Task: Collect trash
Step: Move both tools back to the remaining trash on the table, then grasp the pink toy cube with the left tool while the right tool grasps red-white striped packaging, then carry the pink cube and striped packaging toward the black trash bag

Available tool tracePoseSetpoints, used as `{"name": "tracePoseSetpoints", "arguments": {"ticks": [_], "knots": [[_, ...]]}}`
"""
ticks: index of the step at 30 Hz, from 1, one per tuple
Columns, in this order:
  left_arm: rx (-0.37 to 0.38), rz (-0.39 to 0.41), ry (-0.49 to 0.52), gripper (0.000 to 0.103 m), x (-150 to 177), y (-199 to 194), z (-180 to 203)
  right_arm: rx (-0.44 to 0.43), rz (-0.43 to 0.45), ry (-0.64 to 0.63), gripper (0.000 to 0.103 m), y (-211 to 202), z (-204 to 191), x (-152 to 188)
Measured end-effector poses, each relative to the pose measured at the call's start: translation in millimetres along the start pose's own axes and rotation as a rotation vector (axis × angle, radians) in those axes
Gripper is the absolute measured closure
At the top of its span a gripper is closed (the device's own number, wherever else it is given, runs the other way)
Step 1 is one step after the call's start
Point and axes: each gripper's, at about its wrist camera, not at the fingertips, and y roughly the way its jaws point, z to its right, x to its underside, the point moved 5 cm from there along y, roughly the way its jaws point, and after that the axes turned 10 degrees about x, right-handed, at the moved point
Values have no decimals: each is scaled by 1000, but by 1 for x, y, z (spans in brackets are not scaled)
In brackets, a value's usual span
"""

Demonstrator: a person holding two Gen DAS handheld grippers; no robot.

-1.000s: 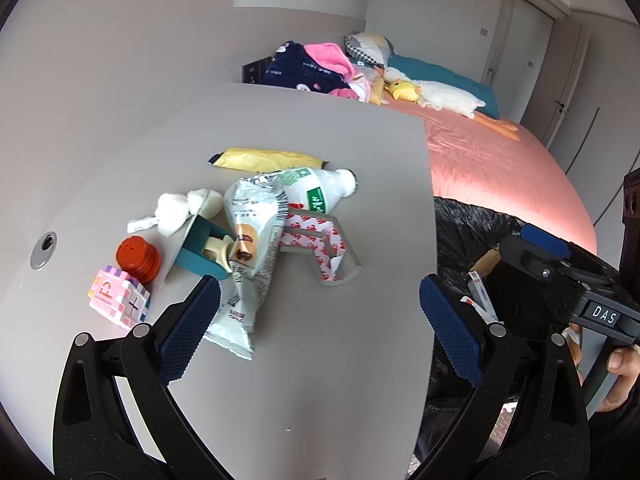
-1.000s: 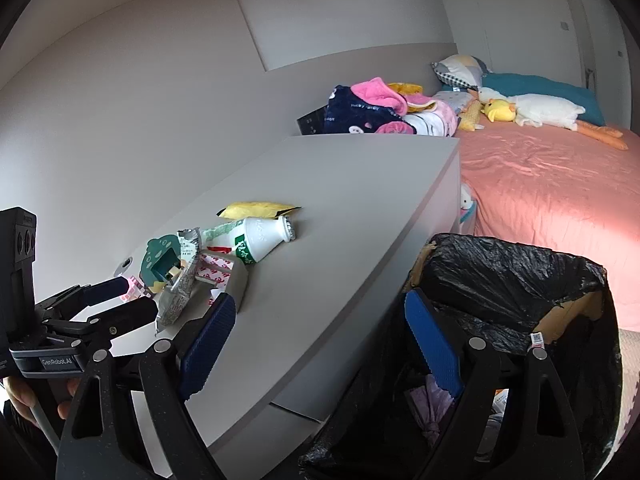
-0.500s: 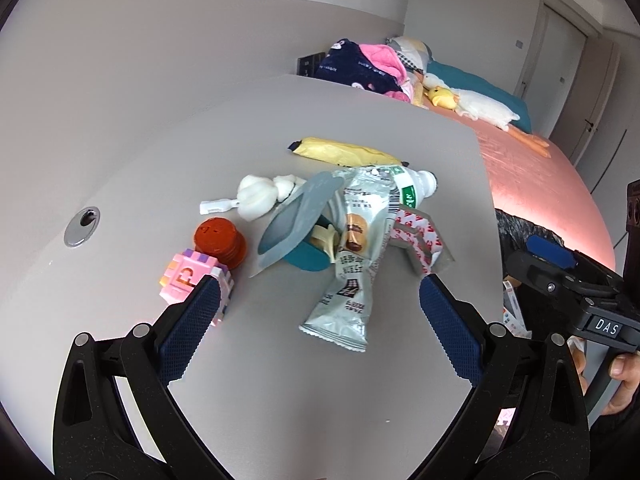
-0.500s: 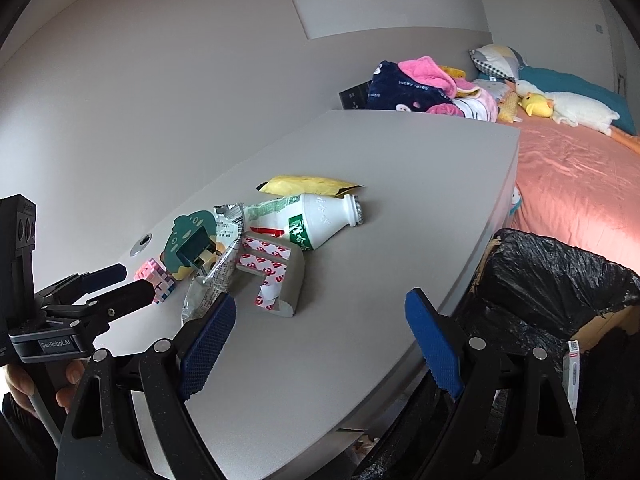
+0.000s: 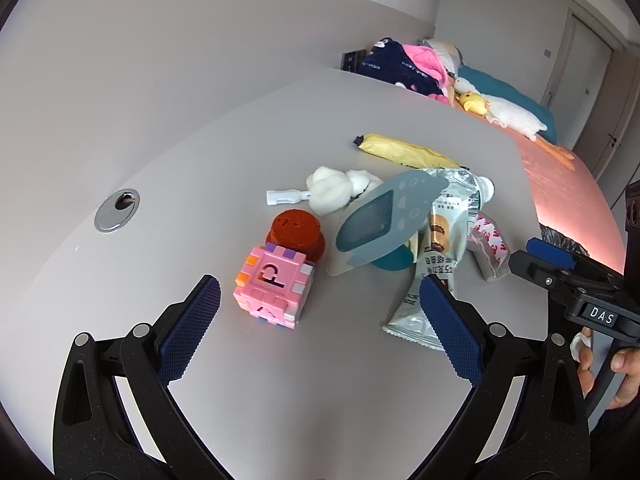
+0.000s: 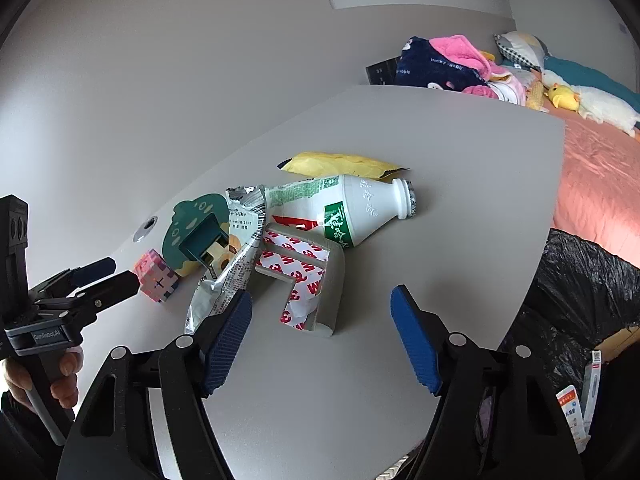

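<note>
A pile of trash lies on the grey table (image 5: 248, 380): a silver snack wrapper (image 5: 434, 268) (image 6: 224, 276), a white plastic bottle (image 6: 344, 210), a yellow packet (image 5: 404, 152) (image 6: 344, 164), a grey corner piece with red-white tape (image 6: 312, 280) and white cotton balls (image 5: 336, 186). My left gripper (image 5: 320, 324) is open and empty, just short of a pink block cube (image 5: 274, 286). My right gripper (image 6: 320, 338) is open and empty, just short of the taped corner piece.
A red round cap (image 5: 296, 232) and a teal cardboard toy (image 5: 384, 216) (image 6: 198, 228) sit in the pile. A black trash bag (image 6: 580, 300) hangs at the table's right edge. A metal cable hole (image 5: 117, 210) is at the left. A bed (image 6: 600, 184) with clothes and plush toys lies beyond.
Both grippers have moved in over the table toward the pile. The left one swung left to face the pink cube; the right one turned from the trash bag to the taped piece.
</note>
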Motion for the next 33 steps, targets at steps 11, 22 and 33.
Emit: {"name": "tracePoseSetpoints", "arguments": {"ticks": [11,22,33], "knots": [[-55,-30,-11,7,5,16,-22,55,-64,-79,43,35,-16,-3],[-60,-72,-6,43,8,43,-34,47,-37,-80,60,34,-21,-4],[-52,-29,-35,59,3,28,-37,18,0,-38,61,11,-19,-10]]}}
